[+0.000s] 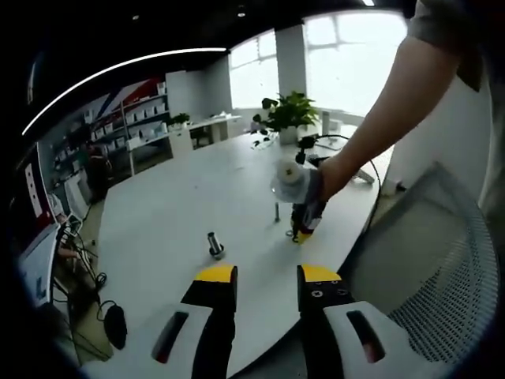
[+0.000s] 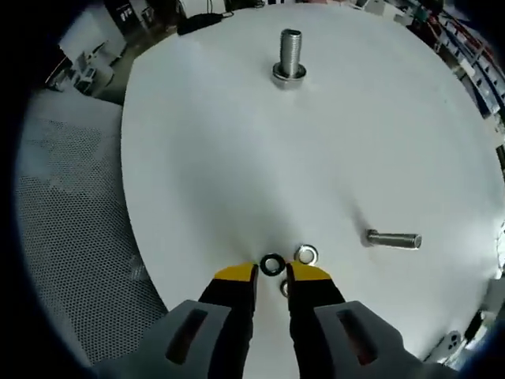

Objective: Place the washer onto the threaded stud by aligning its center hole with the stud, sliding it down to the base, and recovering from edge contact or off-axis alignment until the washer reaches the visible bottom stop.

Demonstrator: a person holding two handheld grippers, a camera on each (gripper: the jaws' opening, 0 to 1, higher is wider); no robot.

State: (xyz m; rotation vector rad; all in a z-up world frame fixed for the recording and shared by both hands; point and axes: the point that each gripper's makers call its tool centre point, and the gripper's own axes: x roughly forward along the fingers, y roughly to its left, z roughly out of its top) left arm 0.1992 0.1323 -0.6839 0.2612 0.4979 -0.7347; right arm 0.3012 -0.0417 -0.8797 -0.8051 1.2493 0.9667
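The threaded stud [image 2: 289, 54] stands upright on the white table [image 2: 205, 158], far ahead of my right gripper [image 2: 272, 274]; it also shows as a short stud [image 1: 215, 243] ahead of my left gripper [image 1: 268, 275]. A black washer [image 2: 272, 264] lies flat just past the right gripper's yellow tips, with a silver washer [image 2: 306, 254] beside it. A third small ring [image 2: 284, 288] peeks out between the jaws, which stand a little apart. My left gripper is open and holds nothing. The right gripper [image 1: 301, 233] points down at the table in a person's hand.
A loose bolt [image 2: 393, 238] lies on its side right of the washers, also seen as a bolt [image 1: 277, 212] near the right gripper. A mesh chair [image 1: 442, 276] stands at the table's edge. A potted plant [image 1: 288, 114] sits at the far end.
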